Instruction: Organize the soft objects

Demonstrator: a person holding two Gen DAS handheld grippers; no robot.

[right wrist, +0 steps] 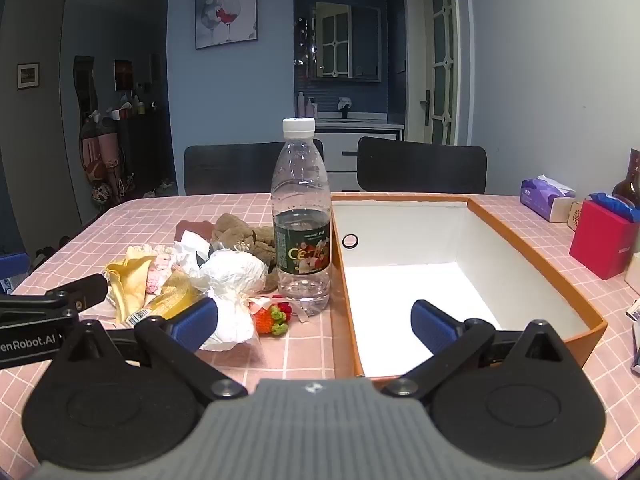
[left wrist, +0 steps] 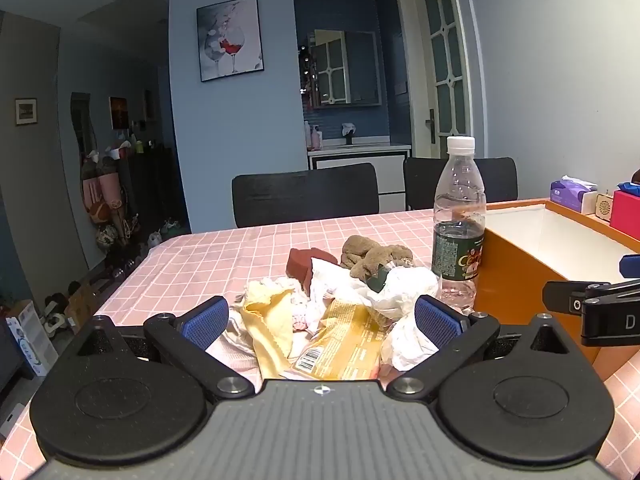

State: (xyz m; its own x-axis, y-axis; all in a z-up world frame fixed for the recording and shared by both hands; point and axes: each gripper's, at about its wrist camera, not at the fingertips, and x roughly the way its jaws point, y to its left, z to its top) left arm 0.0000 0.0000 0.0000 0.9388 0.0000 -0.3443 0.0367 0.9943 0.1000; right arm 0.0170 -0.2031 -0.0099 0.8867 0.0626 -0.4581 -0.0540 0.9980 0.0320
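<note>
A pile of soft things lies on the pink checked tablecloth [left wrist: 208, 256]: a yellow cloth [left wrist: 269, 316], a yellow snack wrapper [left wrist: 340, 344], crumpled white paper [left wrist: 400, 288], a brown plush toy [left wrist: 372, 256] and a dark red sponge [left wrist: 305, 263]. My left gripper [left wrist: 320, 320] is open and empty, its pads either side of the pile's near edge. My right gripper [right wrist: 314, 322] is open and empty, over the near-left corner of the orange box [right wrist: 540, 276]. A knitted strawberry [right wrist: 270, 318] lies by the white paper [right wrist: 234, 276].
A clear water bottle [right wrist: 301, 216] stands between the pile and the box, touching the box's left wall. A purple tissue pack [right wrist: 546, 196] and a red box [right wrist: 602, 240] sit at the right. Two black chairs [right wrist: 420, 164] stand behind the table.
</note>
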